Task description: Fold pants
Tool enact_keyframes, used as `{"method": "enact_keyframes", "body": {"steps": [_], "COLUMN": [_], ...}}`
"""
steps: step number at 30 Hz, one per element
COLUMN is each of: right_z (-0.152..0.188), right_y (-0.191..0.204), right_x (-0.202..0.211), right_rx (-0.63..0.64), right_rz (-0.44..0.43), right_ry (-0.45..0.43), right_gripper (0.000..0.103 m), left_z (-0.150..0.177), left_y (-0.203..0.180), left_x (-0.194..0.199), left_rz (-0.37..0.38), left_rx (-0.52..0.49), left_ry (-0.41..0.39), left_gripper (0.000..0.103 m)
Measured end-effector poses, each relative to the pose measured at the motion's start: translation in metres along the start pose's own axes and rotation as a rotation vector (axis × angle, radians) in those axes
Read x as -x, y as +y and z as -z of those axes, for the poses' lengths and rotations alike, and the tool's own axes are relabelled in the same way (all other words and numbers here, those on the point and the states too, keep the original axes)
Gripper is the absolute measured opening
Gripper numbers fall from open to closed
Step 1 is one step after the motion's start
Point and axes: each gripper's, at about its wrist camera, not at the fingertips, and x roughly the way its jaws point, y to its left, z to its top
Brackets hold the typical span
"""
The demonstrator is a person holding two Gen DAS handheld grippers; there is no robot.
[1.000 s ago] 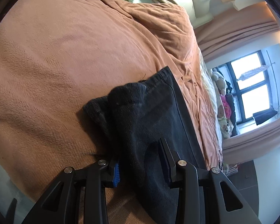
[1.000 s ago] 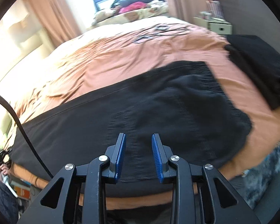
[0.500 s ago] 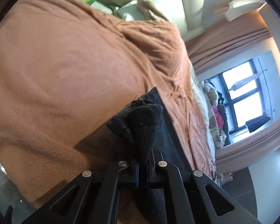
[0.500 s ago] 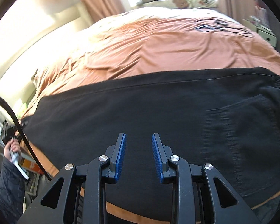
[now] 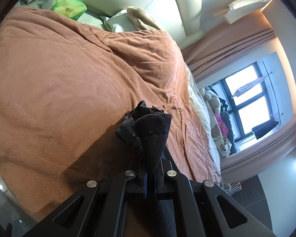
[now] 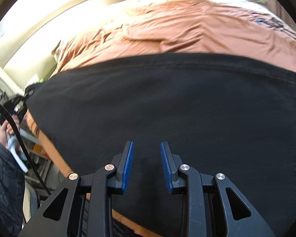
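Note:
Black pants (image 6: 167,98) lie flat across the rust-orange bed cover (image 6: 187,29), the legs reaching left. In the left wrist view my left gripper (image 5: 151,164) is shut on the bunched hem of a pant leg (image 5: 152,126), which it holds lifted off the cover (image 5: 69,79). My right gripper (image 6: 147,143) hovers just above the middle of the leg fabric near the bed's front edge. Its jaws are closing, the blue pads (image 6: 128,165) still apart with no cloth pinched between them.
A green tissue pack (image 5: 69,6) and pillows (image 5: 116,23) sit at the head of the bed. Soft toys (image 5: 213,98) line the far side under the window (image 5: 246,102). A hand (image 6: 6,130) and a black cable (image 6: 15,126) are at the left bed edge.
My left gripper shut on the pant hem and raised it off the cover. My right gripper swept left from the waist and pocket area along the leg, and dropped lower.

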Motion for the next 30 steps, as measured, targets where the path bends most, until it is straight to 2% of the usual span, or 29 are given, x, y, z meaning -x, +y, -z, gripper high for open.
{"method": "enact_keyframes", "body": {"steps": [5, 8, 10, 15, 30], "right_z": [0.013, 0.008, 0.0, -0.017, -0.095], "right_y": [0.013, 0.016, 0.009, 0.002, -0.01], "right_x": [-0.02, -0.019, -0.021, -0.036, -0.099], "right_rx": [0.059, 0.082, 0.059, 0.041, 0.015], "right_rz": [-0.038, -0.045, -0.048, -0.019, 0.127], "right_ry": [0.099, 0.113, 0.12, 0.112, 0.076], "right_gripper": [0.022, 0.022, 0.017, 0.016, 0.014], "left_z": [0.0, 0.002, 0.003, 0.007, 0.021], "left_y": [0.002, 0.007, 0.011, 0.022, 0.056], "left_x": [-0.003, -0.005, -0.006, -0.008, -0.013], "left_rz": [-0.014, -0.021, -0.024, -0.034, -0.061], "left_rx": [0.003, 0.012, 0.02, 0.037, 0.099], "left_ry": [0.006, 0.007, 0.007, 0.012, 0.022], "left_gripper": [0.004, 0.004, 0.004, 0.004, 0.004]}}
